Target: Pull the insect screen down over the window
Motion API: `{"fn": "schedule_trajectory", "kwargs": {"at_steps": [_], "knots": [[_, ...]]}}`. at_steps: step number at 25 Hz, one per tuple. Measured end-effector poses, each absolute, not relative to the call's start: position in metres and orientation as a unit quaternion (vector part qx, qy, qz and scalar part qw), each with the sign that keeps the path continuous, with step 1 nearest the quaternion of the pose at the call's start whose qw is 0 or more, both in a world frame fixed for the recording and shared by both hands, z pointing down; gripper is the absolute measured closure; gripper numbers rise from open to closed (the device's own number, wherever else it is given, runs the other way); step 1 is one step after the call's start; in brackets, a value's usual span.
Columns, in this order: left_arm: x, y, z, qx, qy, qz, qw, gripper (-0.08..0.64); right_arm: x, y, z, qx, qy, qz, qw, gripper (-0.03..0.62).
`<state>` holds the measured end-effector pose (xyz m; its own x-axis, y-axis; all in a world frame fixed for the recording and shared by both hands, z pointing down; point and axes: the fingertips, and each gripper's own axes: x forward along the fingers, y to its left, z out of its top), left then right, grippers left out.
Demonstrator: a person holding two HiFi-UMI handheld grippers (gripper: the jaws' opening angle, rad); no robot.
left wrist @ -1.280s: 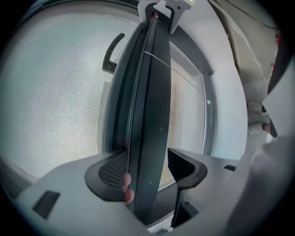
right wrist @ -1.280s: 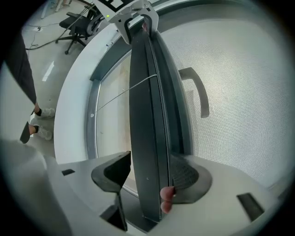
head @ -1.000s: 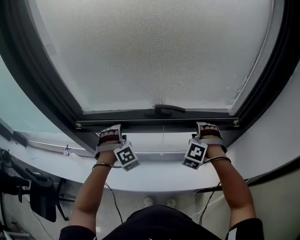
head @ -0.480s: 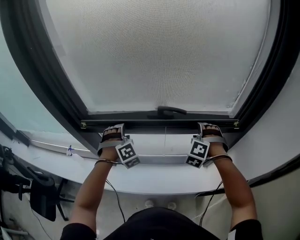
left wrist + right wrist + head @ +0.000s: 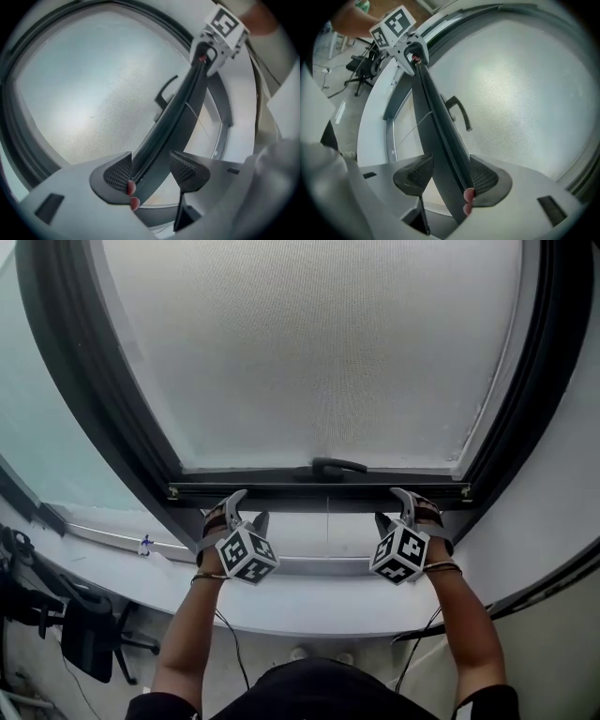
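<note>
The grey mesh insect screen point(image 5: 309, 352) covers the window pane. Its dark bottom bar point(image 5: 319, 491) with a small handle point(image 5: 330, 466) lies low, just above the sill. My left gripper point(image 5: 248, 507) stands open around the bar's left part, and in the left gripper view the bar point(image 5: 173, 112) runs between the jaws point(image 5: 150, 171), touching only the left pad. My right gripper point(image 5: 389, 506) stands open around the bar's right part. In the right gripper view the bar point(image 5: 440, 126) leans on the right pad of the gripper point(image 5: 450, 173), with a gap to the left one.
A dark window frame point(image 5: 103, 399) surrounds the screen. Below it runs a curved white sill point(image 5: 309, 601). A black office chair point(image 5: 84, 634) and cables stand on the floor at lower left. A white wall point(image 5: 553, 502) is on the right.
The bottom bar has come down a little further. Both grippers, shut on the bar before, now stand open around it with their marker cubes tipped toward me.
</note>
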<state>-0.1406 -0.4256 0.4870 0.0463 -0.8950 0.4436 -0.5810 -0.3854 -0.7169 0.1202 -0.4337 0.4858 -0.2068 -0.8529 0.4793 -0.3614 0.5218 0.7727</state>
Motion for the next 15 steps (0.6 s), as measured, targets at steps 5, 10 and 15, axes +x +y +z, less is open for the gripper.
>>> {"fn": "schedule_trajectory", "kwargs": {"at_steps": [5,10,15], "knots": [[-0.119,-0.403,0.462,-0.756,0.554,-0.328,0.116,0.315,0.098,-0.4,0.453,0.434,-0.787,-0.234,0.37,0.368],[-0.106,-0.377,0.442,-0.762,0.588,-0.25,0.102,0.439,0.092,-0.381,0.437,0.459,-0.805,-0.243,0.288,0.465],[-0.098,-0.357,0.442,-0.758,0.603,-0.23,0.093,0.536,0.09,-0.364,0.425,0.486,-0.812,-0.229,0.23,0.586]]}}
